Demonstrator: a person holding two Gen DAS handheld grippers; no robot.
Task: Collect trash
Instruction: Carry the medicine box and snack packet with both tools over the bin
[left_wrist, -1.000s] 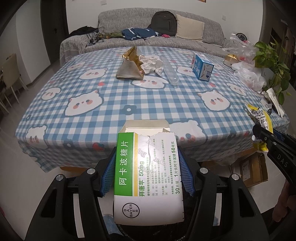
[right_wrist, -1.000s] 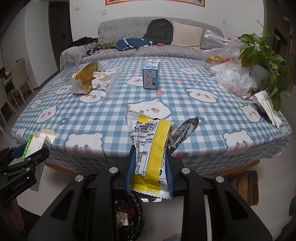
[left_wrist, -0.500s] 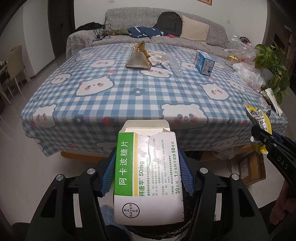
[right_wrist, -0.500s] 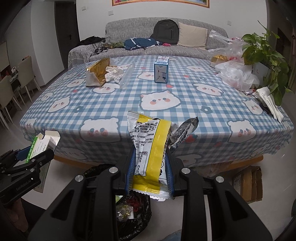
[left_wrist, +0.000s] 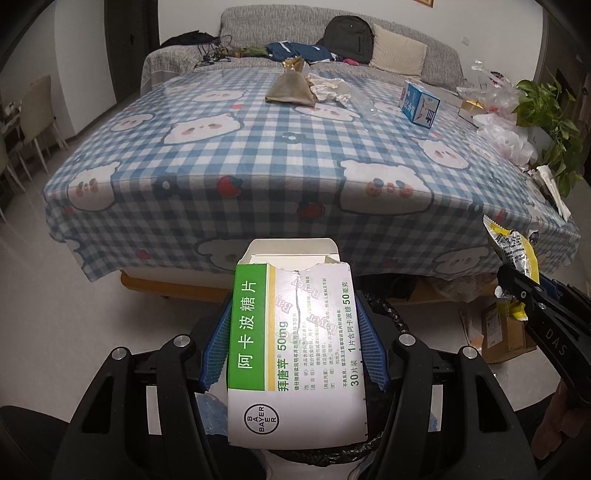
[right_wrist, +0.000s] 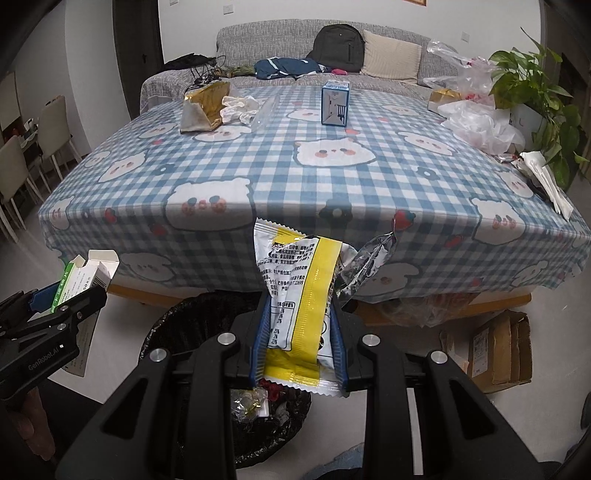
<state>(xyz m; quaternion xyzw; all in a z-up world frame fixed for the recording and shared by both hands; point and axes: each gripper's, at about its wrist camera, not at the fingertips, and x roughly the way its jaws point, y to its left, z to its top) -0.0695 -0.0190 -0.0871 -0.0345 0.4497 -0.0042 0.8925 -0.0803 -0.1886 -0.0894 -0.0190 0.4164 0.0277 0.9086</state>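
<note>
While the sofa (right_wrist: 317, 55) fills the far wall with a dark backpack (right_wrist: 338, 48) and a cream cushion (right_wrist: 391, 61) on it, the table (right_wrist: 258, 173) in front takes up most of both views, draped in a blue checked cloth printed with white bears. On that cloth lie a gold foil bag (right_wrist: 203, 107) with crumpled white paper (right_wrist: 240, 107) touching it, a small blue carton (right_wrist: 335, 103) standing upright farther right, and a heap of clear plastic bags (right_wrist: 476, 125) near the potted plant (right_wrist: 535, 96) at the right edge. Below the table's near edge stands a bin lined with a black bag (right_wrist: 173, 332) (wrappers show inside it), and a cardboard box (right_wrist: 498, 354) sits on the floor to the right. The left gripper (left_wrist: 295, 343) is clamped on a white and green medicine box (left_wrist: 295, 350), its blue pads pressing both long sides and its torn top flap open; the box hangs just over the bin's rim. The right gripper (right_wrist: 298, 339) is pinched tight on a yellow and white snack wrapper (right_wrist: 299, 295), which sticks up crumpled from the jaws, above the bin's opening.
</note>
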